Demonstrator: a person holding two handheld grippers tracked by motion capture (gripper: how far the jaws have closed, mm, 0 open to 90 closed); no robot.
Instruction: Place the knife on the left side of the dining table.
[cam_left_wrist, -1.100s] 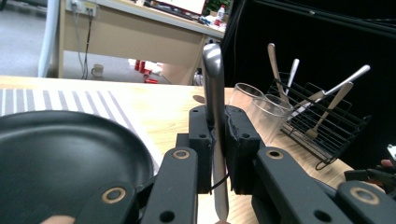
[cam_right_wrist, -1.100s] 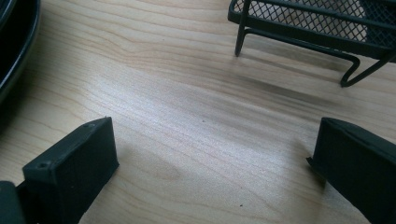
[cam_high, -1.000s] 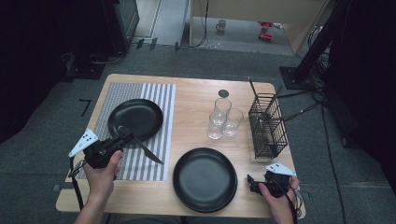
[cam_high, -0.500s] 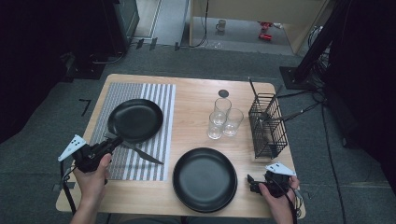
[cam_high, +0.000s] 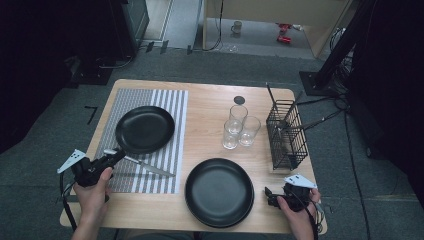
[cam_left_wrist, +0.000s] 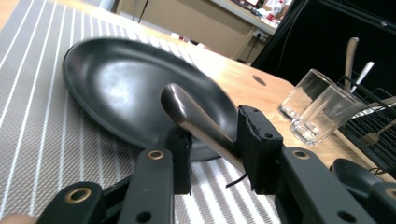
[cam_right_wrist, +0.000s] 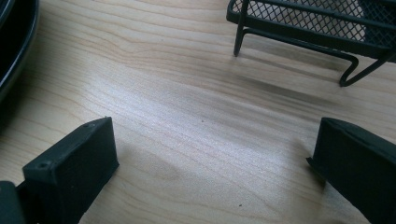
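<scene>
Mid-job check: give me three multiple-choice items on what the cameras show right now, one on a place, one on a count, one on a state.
1. Where does the knife lie?
A. on the striped mat
B. in the wire basket
C. on the near black plate

2. How many clear glasses stand on the table?
A. one
B. three
C. five

3. How do the jaws of the right gripper stand?
A. shut on a fork
B. shut on a glass
C. wide apart over bare wood

Answers: 1 A, it lies beside the far black plate on the mat; 2 B, three stand clustered by the basket; 3 C, nothing is between them.
</scene>
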